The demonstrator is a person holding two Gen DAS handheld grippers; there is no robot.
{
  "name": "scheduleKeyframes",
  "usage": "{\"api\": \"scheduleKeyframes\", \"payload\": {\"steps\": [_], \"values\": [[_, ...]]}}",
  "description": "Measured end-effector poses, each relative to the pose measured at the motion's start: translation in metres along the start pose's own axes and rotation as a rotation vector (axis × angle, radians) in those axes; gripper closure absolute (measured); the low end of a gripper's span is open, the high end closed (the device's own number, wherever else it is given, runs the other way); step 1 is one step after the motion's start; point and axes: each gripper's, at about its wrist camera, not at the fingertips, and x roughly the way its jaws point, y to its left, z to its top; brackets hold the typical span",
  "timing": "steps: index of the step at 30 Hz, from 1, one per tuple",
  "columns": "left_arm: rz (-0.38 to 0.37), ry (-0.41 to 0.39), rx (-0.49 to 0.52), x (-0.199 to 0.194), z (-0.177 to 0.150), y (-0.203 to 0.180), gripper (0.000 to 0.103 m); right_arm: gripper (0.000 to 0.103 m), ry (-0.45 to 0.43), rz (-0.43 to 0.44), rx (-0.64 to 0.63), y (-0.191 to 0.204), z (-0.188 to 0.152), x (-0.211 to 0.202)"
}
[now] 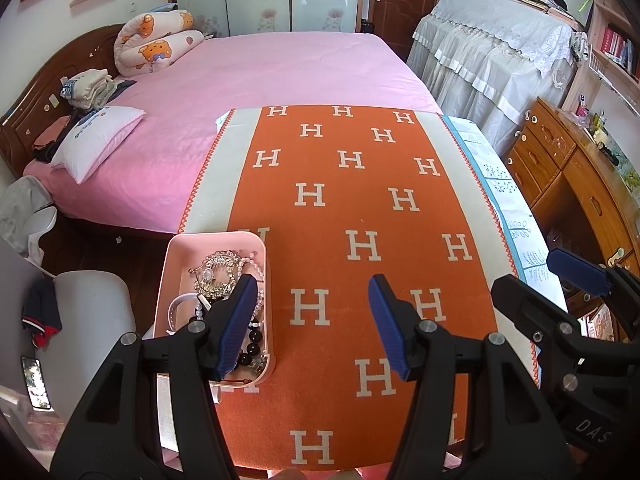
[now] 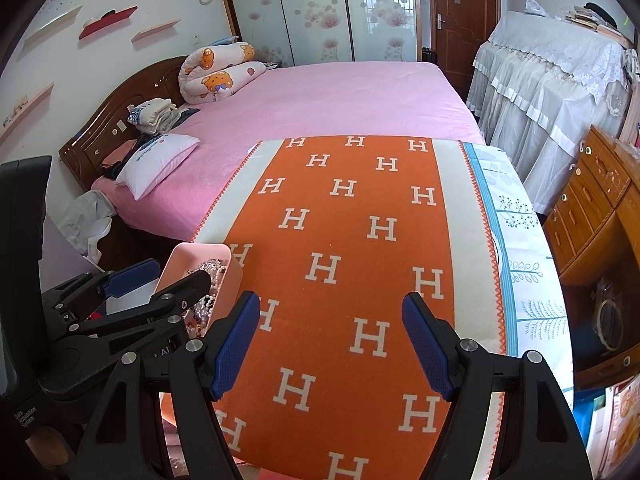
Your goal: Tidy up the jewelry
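Left wrist view: the left gripper (image 1: 312, 328) is hanging with its fingers spread wide, gripping nothing, and the pink tray (image 1: 176, 264) of jewelry (image 1: 224, 276) is sitting right behind its left finger on the orange blanket (image 1: 360, 208).

Right wrist view: the right gripper (image 2: 330, 346) is also gaping wide and empty, with the tray (image 2: 200, 256) sitting off beyond its left finger.

You can read repeated "H" letters on the orange blanket (image 1: 360, 200); "DA5" marks the right claw's body (image 1: 592, 430).
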Motion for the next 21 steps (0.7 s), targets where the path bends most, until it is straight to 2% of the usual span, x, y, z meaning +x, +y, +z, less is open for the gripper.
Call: {"api": "scheduleKeyframes", "payload": {"steps": [21], "values": [[0.001,0.002,0.000,0.0006,0.0000,0.0017,0.048,0.028,0.000,0.000,0.010,0.0042,-0.0023,0.0025]]}}
